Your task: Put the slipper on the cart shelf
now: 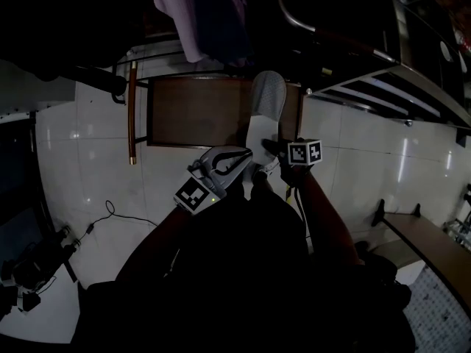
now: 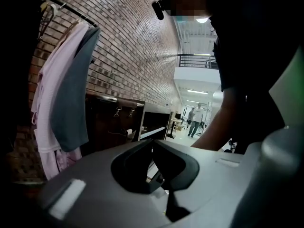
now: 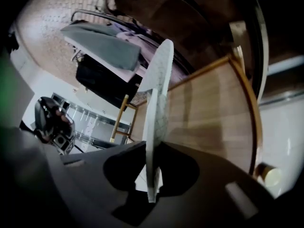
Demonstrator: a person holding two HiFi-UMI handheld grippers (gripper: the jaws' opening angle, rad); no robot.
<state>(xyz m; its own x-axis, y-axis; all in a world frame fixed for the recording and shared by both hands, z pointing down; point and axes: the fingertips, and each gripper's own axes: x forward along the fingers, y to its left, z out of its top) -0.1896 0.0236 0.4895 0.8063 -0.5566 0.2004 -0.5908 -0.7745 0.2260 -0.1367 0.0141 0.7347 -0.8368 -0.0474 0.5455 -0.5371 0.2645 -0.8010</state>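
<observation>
Two grippers are nearest. The left gripper (image 1: 234, 160) has its fingers together, holding nothing. Just right of it, the right gripper (image 1: 266, 150) has its fingers pinched narrow on the near end of one pale slipper (image 1: 266, 105). The slipper reaches far over the right side of the one wooden cart shelf (image 1: 191, 112).

The slipper (image 1: 265, 109) stands on edge between the right tongs (image 3: 153, 151), over the right part of the cart shelf (image 1: 191, 112). The left tongs (image 1: 232, 160) sit just left of the right ones, nearer the person. Clothes (image 1: 195, 13) hang behind the shelf. A cable (image 1: 110, 213) lies on the floor (image 1: 81, 168) to its left.
</observation>
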